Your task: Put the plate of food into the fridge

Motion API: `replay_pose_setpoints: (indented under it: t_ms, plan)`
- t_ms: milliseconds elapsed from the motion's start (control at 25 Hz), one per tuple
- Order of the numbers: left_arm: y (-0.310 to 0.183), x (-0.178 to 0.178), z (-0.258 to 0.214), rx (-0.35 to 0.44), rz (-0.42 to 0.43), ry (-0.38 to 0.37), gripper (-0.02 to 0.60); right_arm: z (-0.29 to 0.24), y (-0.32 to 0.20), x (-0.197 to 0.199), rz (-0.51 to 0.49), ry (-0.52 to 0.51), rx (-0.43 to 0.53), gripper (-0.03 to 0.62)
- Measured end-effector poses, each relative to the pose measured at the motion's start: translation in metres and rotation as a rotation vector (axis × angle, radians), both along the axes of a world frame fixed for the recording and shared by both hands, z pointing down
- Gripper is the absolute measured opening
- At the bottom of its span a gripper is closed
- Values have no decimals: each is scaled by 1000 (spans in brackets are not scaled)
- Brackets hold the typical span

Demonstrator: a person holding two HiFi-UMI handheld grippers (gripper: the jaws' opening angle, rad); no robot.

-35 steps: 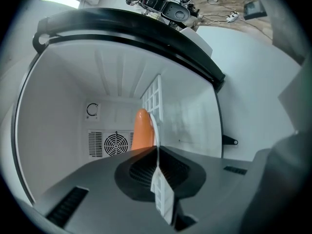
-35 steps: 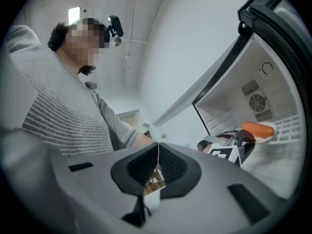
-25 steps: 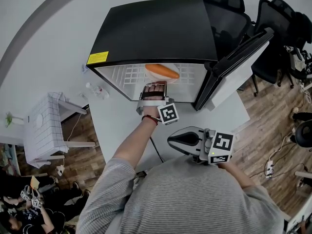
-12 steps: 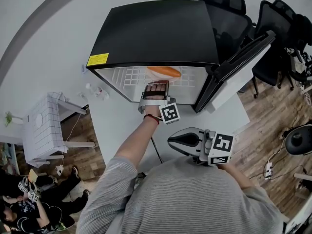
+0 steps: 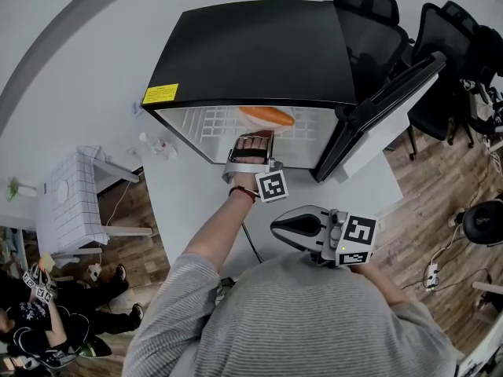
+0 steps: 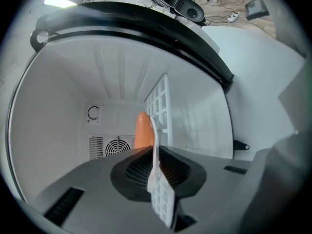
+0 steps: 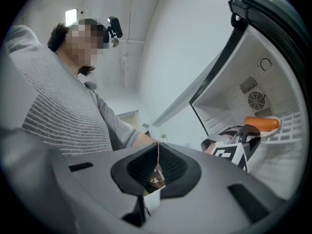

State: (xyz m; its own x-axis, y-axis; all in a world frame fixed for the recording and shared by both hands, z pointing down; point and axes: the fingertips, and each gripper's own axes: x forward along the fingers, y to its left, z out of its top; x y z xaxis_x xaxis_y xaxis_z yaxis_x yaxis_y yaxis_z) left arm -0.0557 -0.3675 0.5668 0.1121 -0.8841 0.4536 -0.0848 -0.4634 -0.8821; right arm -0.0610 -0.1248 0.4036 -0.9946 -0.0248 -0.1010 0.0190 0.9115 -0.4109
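The step in hand looks like setting the load down inside the black-topped small fridge (image 5: 251,45), and doing it well means keeping the thin white plate (image 6: 153,130) level and parallel to the white wire shelf (image 5: 211,121). It should then be lowered until its base sits flat on the wires. The grip should ease off only once the shelf carries the weight, so that the long orange piece of food (image 5: 267,116) does not roll off. Pulling straight back out through the opening should keep the tool away from the open fridge door (image 5: 385,104). The left gripper (image 5: 251,141) reaches in at the mouth of the fridge with its jaws closed on the near rim of the plate. In the left gripper view the plate shows edge-on as a thin white strip pinched between them (image 6: 155,155), running forward from the jaws with the orange food lying on it beyond the grip. The plate hangs just beside the wire shelf, inside the cabinet; whether it already touches the wires cannot be told. The right gripper (image 5: 277,226) hovers over the white desk (image 5: 196,203) near the person's body, well apart from the plate. Its jaws are closed together on nothing (image 7: 157,160).
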Motion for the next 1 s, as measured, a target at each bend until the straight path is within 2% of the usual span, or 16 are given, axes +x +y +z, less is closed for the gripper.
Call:
replay_pose_setpoints:
  t_ms: [360, 560, 760, 880, 1000]
  plan:
    - [6, -3, -3, 9, 3, 5, 75, 0, 2, -1, -3, 4, 3, 15]
    - [12, -8, -2, 9, 1, -12, 78, -1, 4, -2, -9, 2, 6, 14]
    - [18, -13, -7, 10, -15, 2, 78, -2, 8, -4, -21, 1, 11, 14]
    - [20, -16, -17, 29, -43, 32, 78, -4, 11, -6, -31, 0, 16, 14]
    - [16, -25, -30, 89, -79, 50, 77, -6, 14, -7, -38, -6, 23, 14]
